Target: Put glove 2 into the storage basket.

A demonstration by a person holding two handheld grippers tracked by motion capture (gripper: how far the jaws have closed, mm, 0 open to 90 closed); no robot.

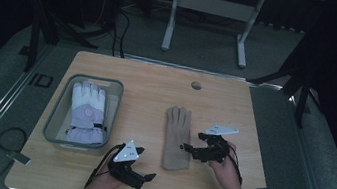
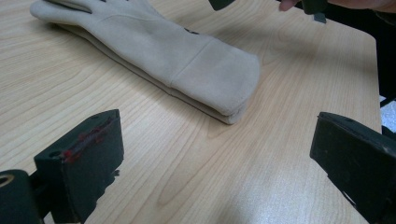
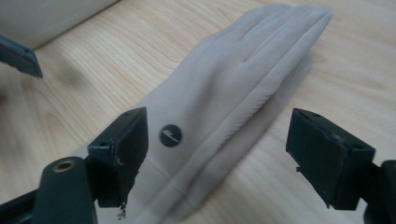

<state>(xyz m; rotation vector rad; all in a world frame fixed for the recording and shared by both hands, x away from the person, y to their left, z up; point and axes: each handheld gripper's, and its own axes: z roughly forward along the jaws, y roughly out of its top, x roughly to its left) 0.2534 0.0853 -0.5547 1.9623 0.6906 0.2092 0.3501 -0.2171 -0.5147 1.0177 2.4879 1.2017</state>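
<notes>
Lying flat near the middle of the wooden table (image 1: 158,80), fingers toward twelve o'clock, the beige glove (image 1: 178,136) sits just at nine o'clock of the right gripper (image 1: 188,149), jaws wide and empty, while the left gripper (image 1: 144,177), likewise wide and empty, rests at seven o'clock of the glove.

Glove (image 1: 177,137) lies flat on table (image 1: 157,85) center-right, fingers pointing to far edge. Bin (image 1: 55,118) sits left of it, well apart, w/ second glove (image 1: 87,112) inside. Right gripper (image 1: 187,149) just right of the flat glove's cuff end. Left gripper (image 1: 144,178) at near edge, btw bin & glove. Small disc (image 1: 196,85) behind the glove, near far edge.
</notes>
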